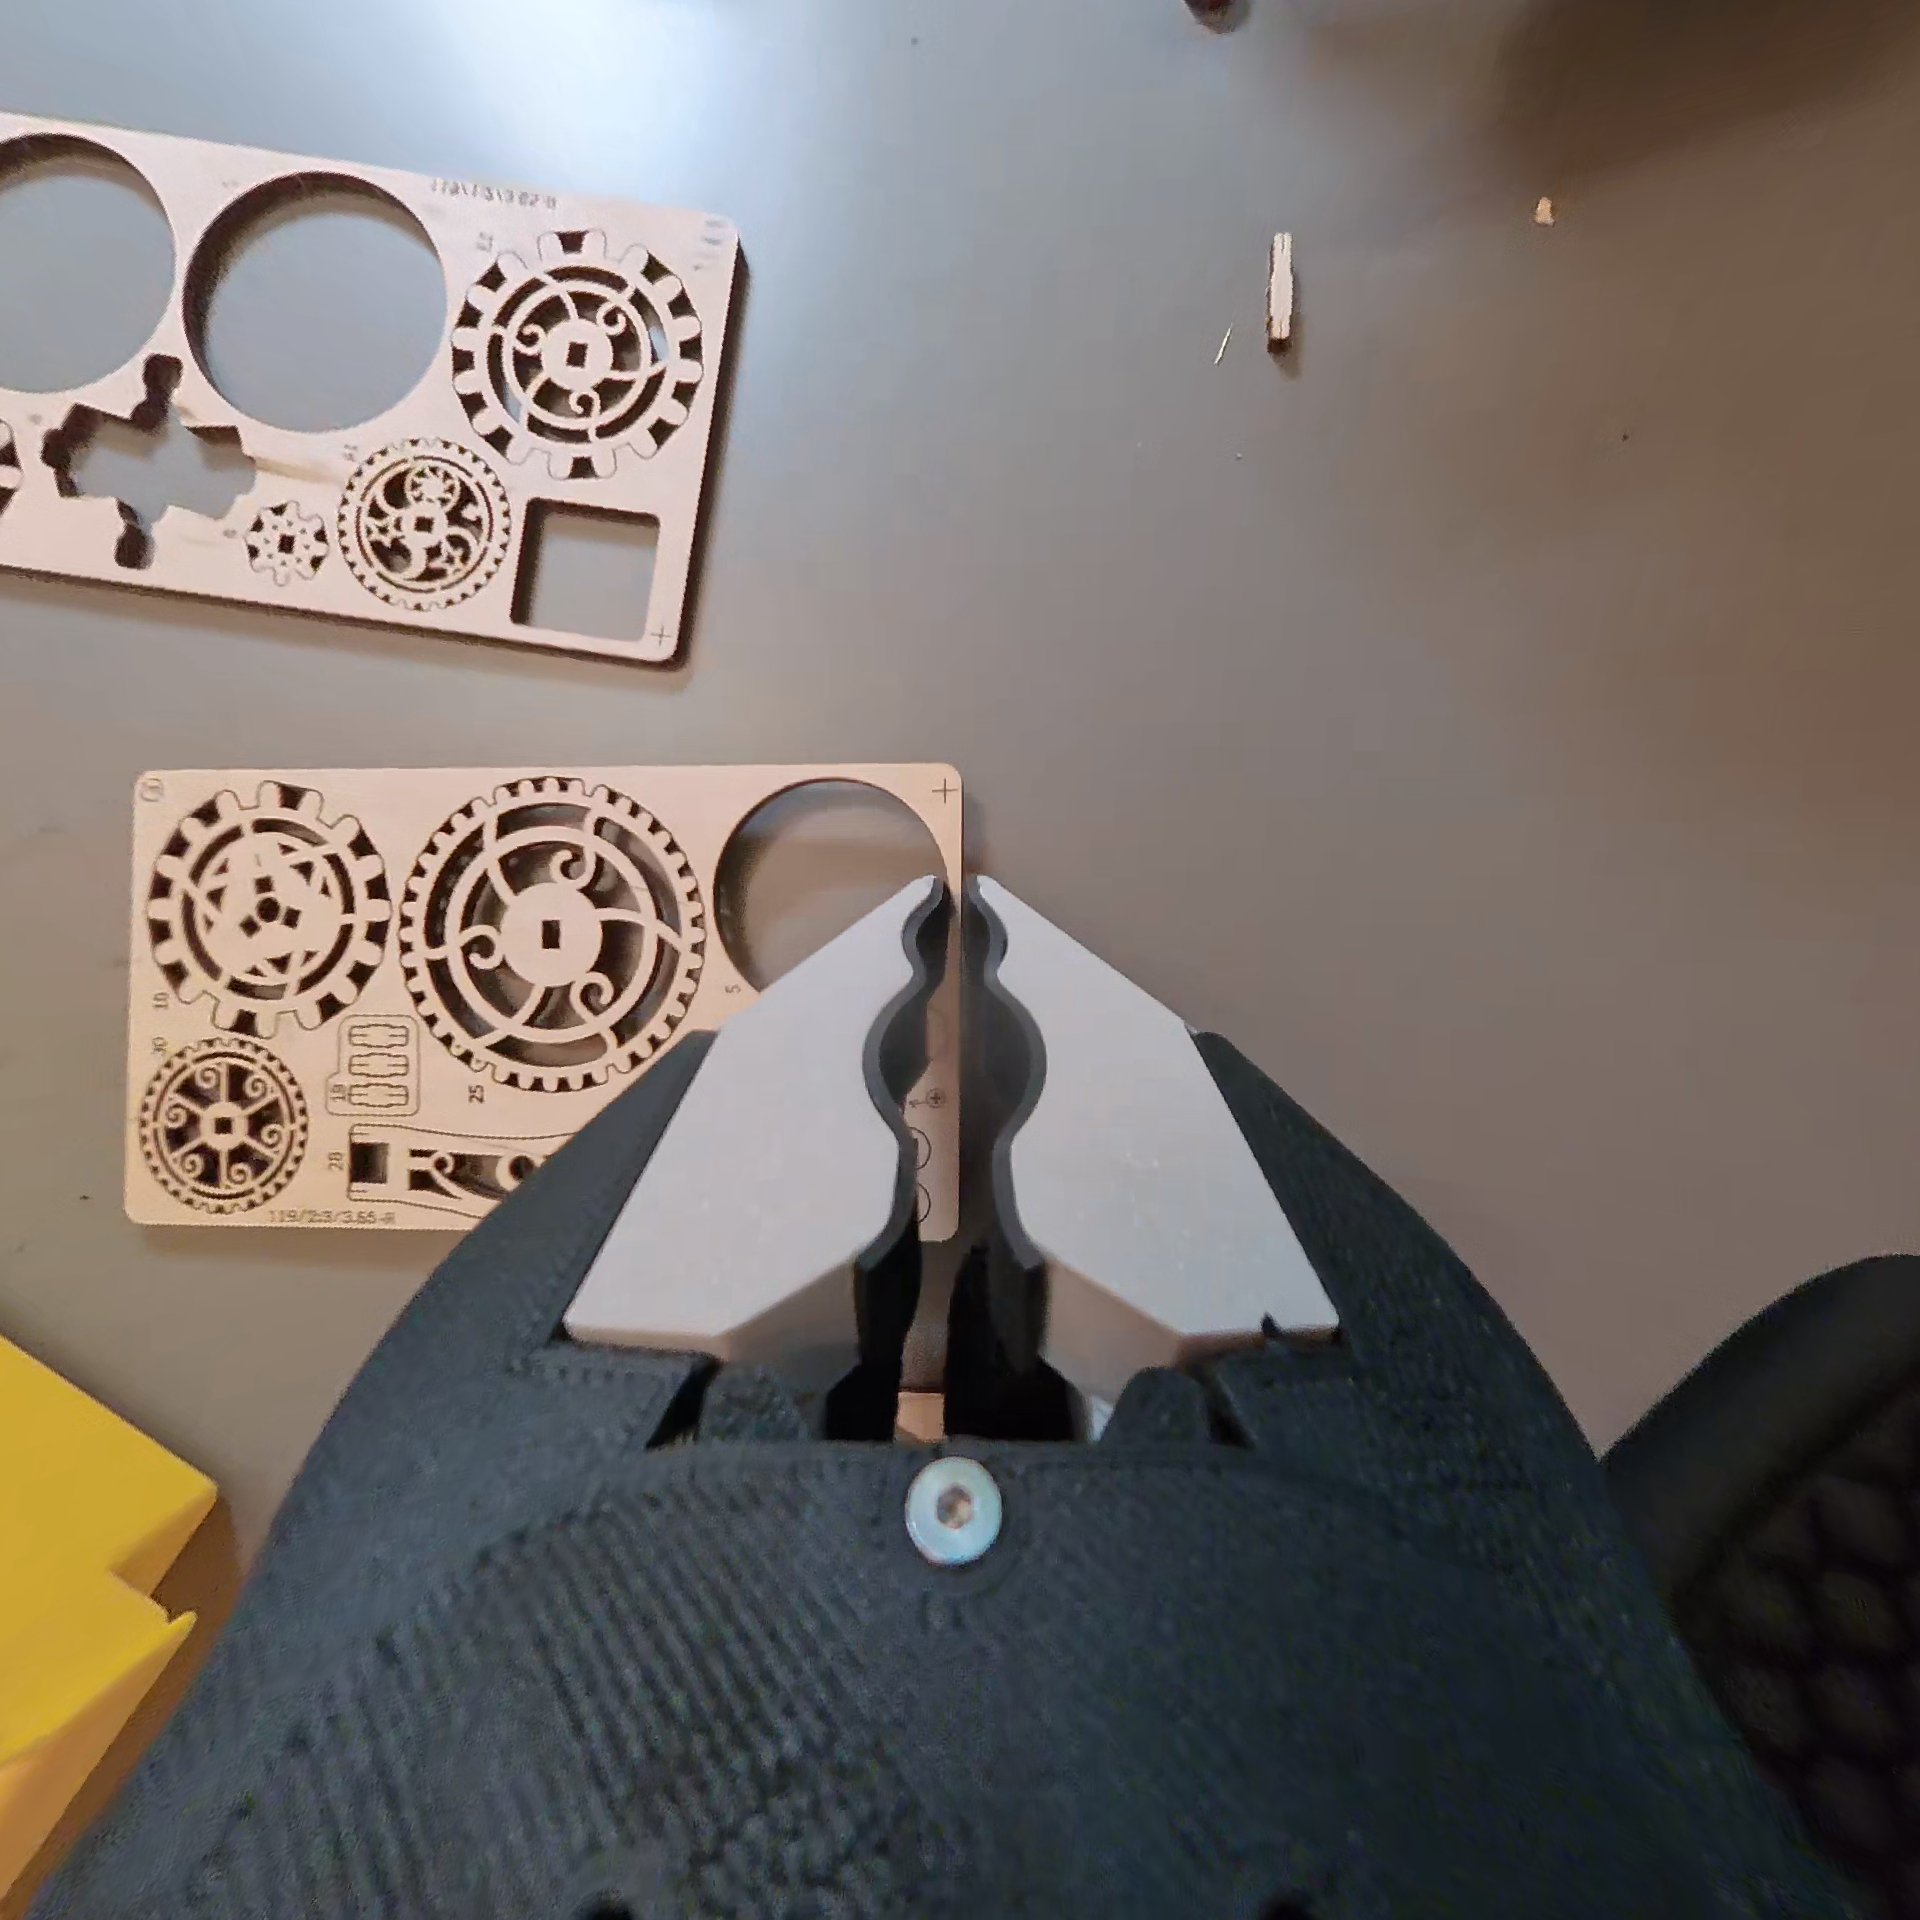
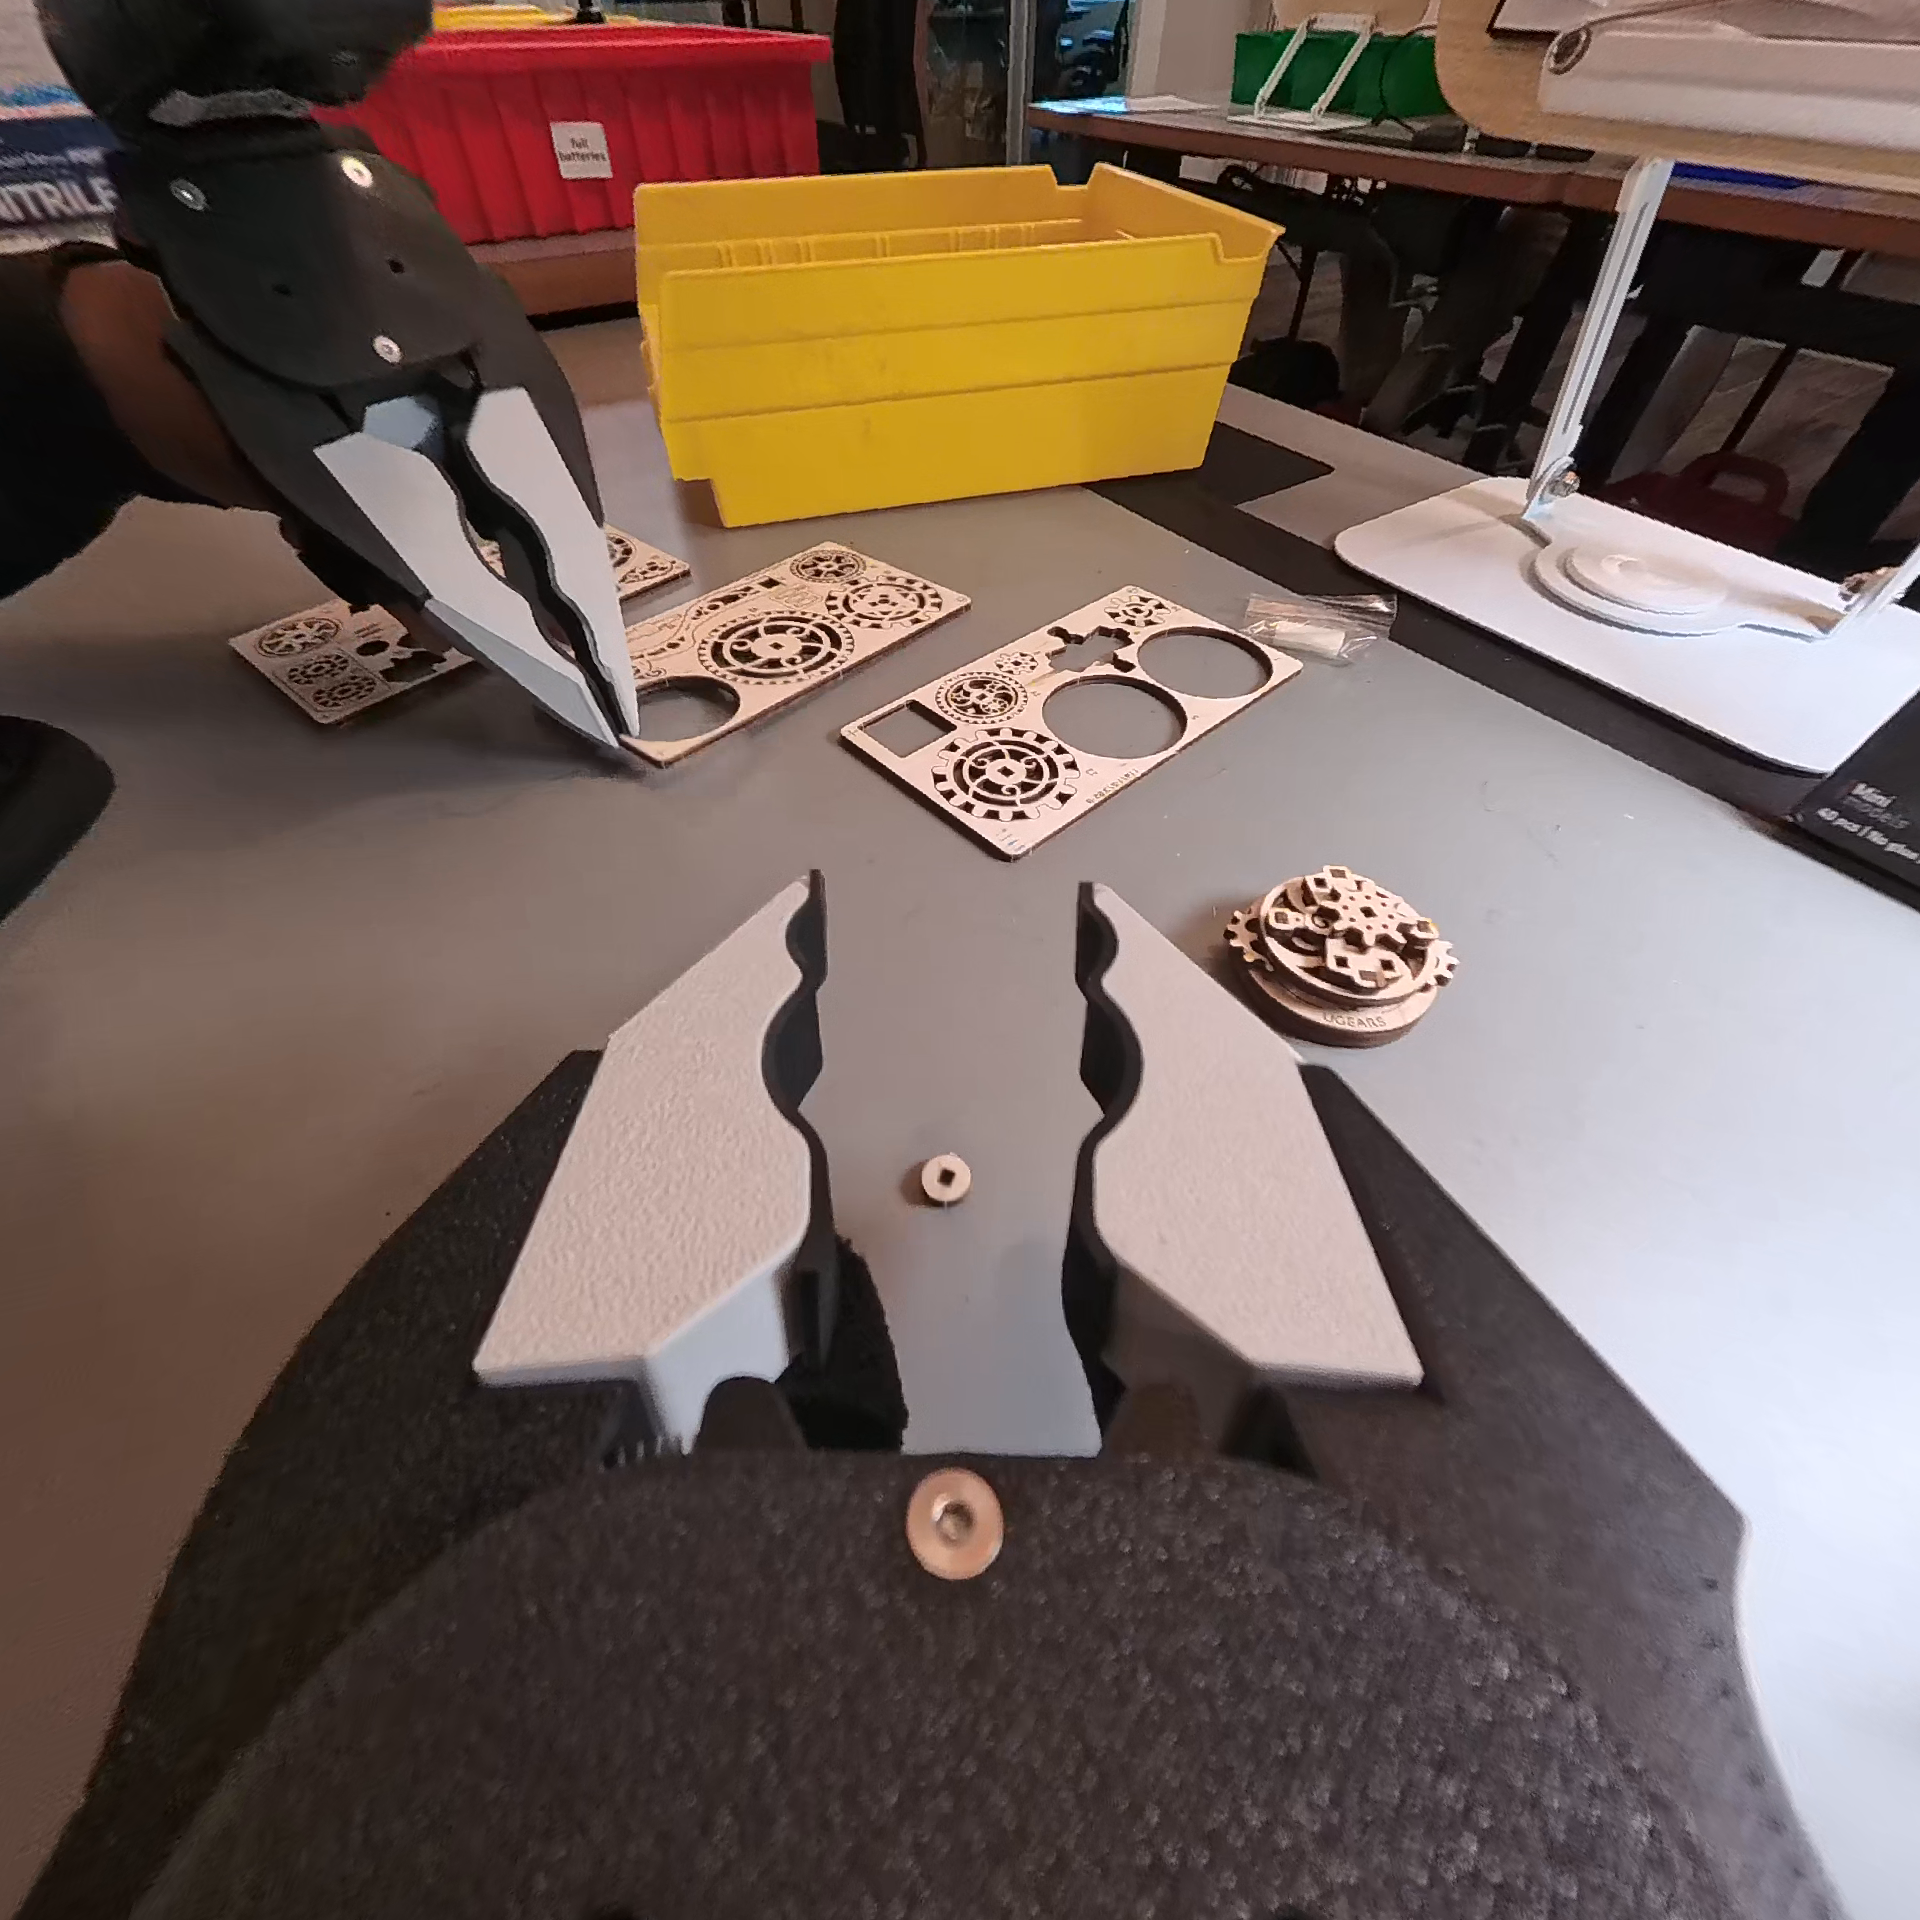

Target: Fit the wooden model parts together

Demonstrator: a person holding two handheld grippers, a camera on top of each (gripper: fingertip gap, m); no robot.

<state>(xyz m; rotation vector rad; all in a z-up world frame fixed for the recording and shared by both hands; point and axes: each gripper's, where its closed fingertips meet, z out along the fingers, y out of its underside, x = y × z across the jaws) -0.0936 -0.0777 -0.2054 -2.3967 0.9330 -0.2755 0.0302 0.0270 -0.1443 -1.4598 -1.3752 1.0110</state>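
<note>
My left gripper has its jaws pinched thin on the corner of a wooden parts sheet at 10 o'clock on the table. My right gripper hangs wide open over a small wooden washer; the part-built gear model sits at 2 o'clock. Risk: the thin sheet may snap or slip if levered by one corner.

Assembled gear model flat on surface. Small washer near it, lying flat. Three pale laser-cut sheets beyond: nearest sheet shows empty round cutouts; middle sheet; far sheet.
</note>
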